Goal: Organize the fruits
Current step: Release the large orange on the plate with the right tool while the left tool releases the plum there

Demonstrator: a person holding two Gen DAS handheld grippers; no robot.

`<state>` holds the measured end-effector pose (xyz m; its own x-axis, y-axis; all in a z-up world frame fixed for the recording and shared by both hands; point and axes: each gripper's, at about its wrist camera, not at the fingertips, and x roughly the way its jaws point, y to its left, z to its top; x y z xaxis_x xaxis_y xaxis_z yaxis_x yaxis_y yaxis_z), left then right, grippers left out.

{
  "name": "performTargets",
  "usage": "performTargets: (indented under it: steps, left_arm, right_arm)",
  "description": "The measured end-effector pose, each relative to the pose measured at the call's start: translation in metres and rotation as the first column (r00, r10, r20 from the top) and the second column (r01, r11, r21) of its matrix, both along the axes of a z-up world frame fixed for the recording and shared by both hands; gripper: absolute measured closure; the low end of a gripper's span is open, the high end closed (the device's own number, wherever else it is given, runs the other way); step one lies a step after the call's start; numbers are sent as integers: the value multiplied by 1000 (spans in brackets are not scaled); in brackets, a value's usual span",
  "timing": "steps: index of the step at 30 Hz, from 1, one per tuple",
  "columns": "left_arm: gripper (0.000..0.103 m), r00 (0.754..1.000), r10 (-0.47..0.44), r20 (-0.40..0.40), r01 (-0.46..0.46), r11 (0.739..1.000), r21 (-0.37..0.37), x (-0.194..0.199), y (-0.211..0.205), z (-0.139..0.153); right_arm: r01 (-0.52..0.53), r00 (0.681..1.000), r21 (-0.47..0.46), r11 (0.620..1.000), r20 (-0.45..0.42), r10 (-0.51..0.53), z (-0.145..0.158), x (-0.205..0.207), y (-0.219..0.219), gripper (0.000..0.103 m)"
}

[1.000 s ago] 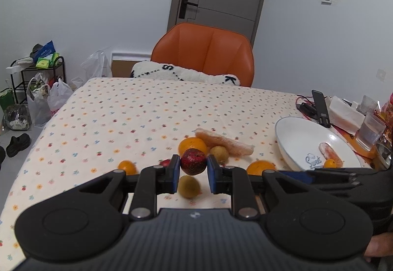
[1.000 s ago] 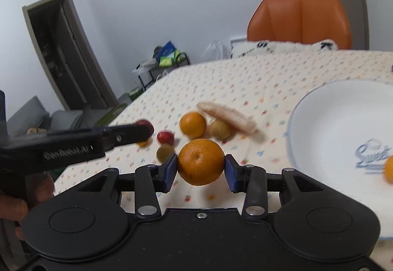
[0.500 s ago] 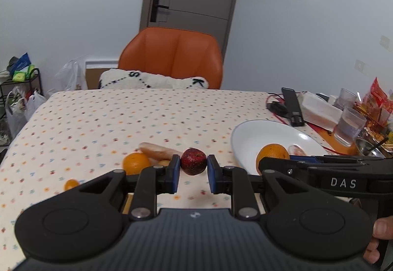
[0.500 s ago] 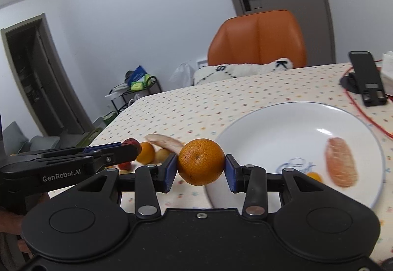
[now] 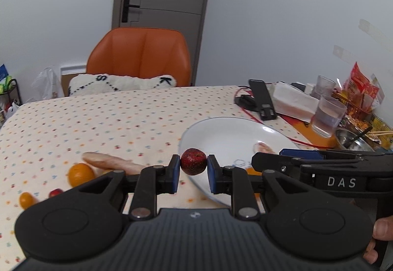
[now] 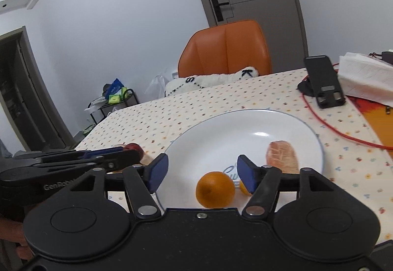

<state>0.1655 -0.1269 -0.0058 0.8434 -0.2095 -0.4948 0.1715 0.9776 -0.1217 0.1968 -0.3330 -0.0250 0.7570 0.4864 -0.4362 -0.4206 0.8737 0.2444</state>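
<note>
Fingers on the right gripper (image 6: 202, 172) stand spread wide over the plate (image 6: 211, 133), with an orange (image 6: 215, 189) sitting free on the near rim between and below them, so that fruit looks delivered. On the left gripper (image 5: 193, 170), the pads pinch a small red fruit (image 5: 193, 161) at the plate's near-left edge, seemingly held up for the same drop. Across the dotted tablecloth (image 5: 110, 118), loose fruit waits to the left: a pale long piece (image 5: 108, 162), another orange (image 5: 80, 173), then a tiny orange one (image 5: 26, 199). On the plate also lie a peeled segment (image 6: 282, 155) and a small orange bit (image 6: 243, 188), suggesting it serves as the collecting spot.
</note>
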Motion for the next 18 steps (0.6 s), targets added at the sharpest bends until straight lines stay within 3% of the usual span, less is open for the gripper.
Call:
performTargets:
  steps: [5, 14, 16, 18]
  left_arm:
    - [81, 1000, -27, -1, 27, 1000, 15, 3, -15, -1]
    - [77, 999, -41, 9, 41, 999, 10, 6, -26, 1]
    - [74, 999, -33, -5, 33, 999, 5, 5, -23, 1]
    - [62, 1000, -3, -15, 3, 1000, -3, 1, -15, 1]
  right_arm:
    - [35, 999, 0, 999, 3, -35, -2, -3, -12, 22]
    - [79, 997, -18, 997, 8, -79, -2, -6, -27, 14]
    - [85, 996, -16, 996, 5, -85, -4, -6, -28, 13]
    - [80, 997, -6, 997, 0, -80, -7, -6, -27, 13]
